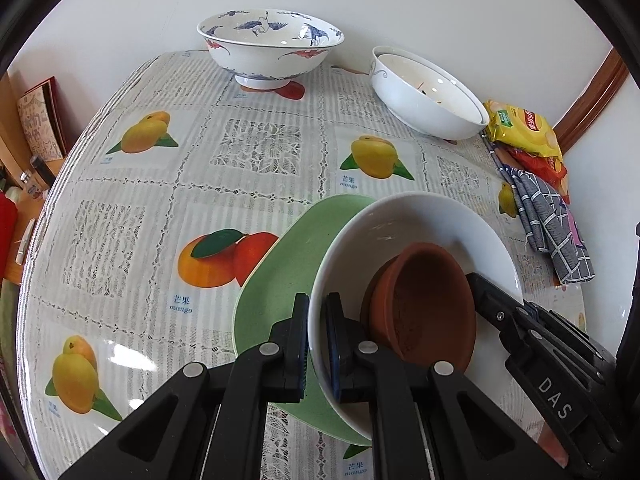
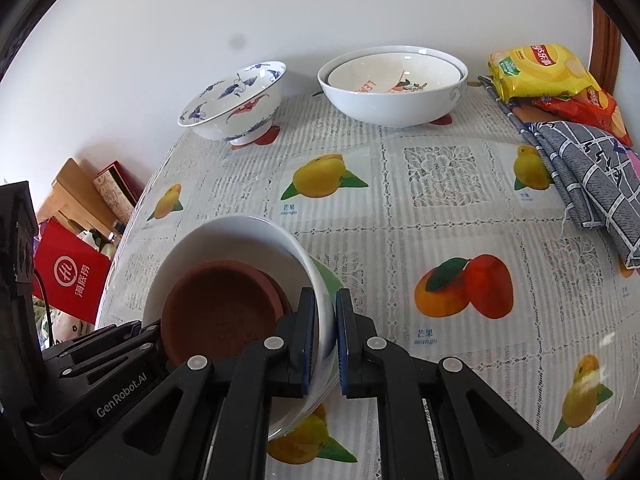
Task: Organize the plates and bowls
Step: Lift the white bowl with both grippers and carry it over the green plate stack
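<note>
Left gripper [image 1: 317, 344]: my jaws pinch the white bowl's [image 1: 420, 216] left rim.
Right gripper [image 2: 323, 344]: my jaws clamp its opposite rim.
Inside: terracotta saucer [image 2: 224, 316], tilted.

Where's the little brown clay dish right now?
In both wrist views the brown clay dish sits low, inside the white bowl both grippers hold, over the green plate.

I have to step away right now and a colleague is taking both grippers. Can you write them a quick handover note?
Left hand-held gripper: shut on the white bowl rim.
Right hand-held gripper: shut on the same bowl's opposite rim.
The terracotta dish sits inside the white bowl, above the green plate.
At the back: crane-pattern bowl alone; two nested bowls.
Done: dish nested, two bowls nested.
Left: probably settle this bowl, then stack the rest.
</note>
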Demonstrator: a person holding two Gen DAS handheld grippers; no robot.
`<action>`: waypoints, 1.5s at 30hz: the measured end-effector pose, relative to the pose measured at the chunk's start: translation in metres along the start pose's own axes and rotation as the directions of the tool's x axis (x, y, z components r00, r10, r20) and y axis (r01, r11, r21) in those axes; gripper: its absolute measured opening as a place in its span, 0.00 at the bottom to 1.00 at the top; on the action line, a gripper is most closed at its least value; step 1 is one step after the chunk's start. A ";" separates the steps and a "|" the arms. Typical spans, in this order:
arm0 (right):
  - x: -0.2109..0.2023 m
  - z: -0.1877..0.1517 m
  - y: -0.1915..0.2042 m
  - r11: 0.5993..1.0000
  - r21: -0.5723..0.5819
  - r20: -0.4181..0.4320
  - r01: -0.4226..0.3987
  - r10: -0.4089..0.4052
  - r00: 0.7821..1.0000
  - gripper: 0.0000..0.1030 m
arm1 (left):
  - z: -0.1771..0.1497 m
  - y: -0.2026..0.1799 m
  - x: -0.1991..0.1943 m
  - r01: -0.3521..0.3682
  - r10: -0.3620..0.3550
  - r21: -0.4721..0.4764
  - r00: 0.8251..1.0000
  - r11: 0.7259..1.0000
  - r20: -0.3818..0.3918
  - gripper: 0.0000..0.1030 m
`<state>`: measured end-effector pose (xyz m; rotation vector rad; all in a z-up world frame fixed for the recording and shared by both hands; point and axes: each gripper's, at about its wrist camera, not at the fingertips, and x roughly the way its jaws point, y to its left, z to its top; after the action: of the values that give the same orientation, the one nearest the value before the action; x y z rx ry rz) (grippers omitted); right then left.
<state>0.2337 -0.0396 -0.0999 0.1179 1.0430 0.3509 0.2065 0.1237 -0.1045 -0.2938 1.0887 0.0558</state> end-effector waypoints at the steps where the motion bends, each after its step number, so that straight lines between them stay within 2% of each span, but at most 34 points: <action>1: 0.004 -0.001 0.000 1.000 0.000 -0.009 -0.001 0.001 1.000 0.10 | -0.001 0.001 0.003 -0.004 0.004 0.000 1.000 1.000 -0.004 0.09; 12: 0.022 -0.003 -0.006 1.000 0.007 -0.039 -0.017 0.017 0.999 0.09 | 0.002 -0.003 0.005 -0.022 0.021 0.033 0.999 0.999 0.030 0.10; 30: 0.009 -0.001 -0.005 1.000 -0.024 -0.025 -0.015 0.014 1.000 0.10 | 0.002 -0.001 0.003 -0.006 0.006 0.021 1.000 1.000 0.012 0.11; 38: -0.001 -0.008 -0.006 0.999 -0.028 -0.025 -0.024 0.024 0.999 0.10 | -0.005 0.000 -0.010 -0.013 0.013 0.017 1.000 1.000 0.022 0.17; 45: -0.015 -0.018 0.001 0.998 -0.069 -0.013 0.007 -0.008 1.000 0.13 | -0.015 0.003 -0.027 -0.020 0.020 0.010 0.999 1.000 0.033 0.27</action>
<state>0.2111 -0.0447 -0.0963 0.0496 1.0436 0.3807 0.1801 0.1252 -0.0878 -0.2717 1.0594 0.0721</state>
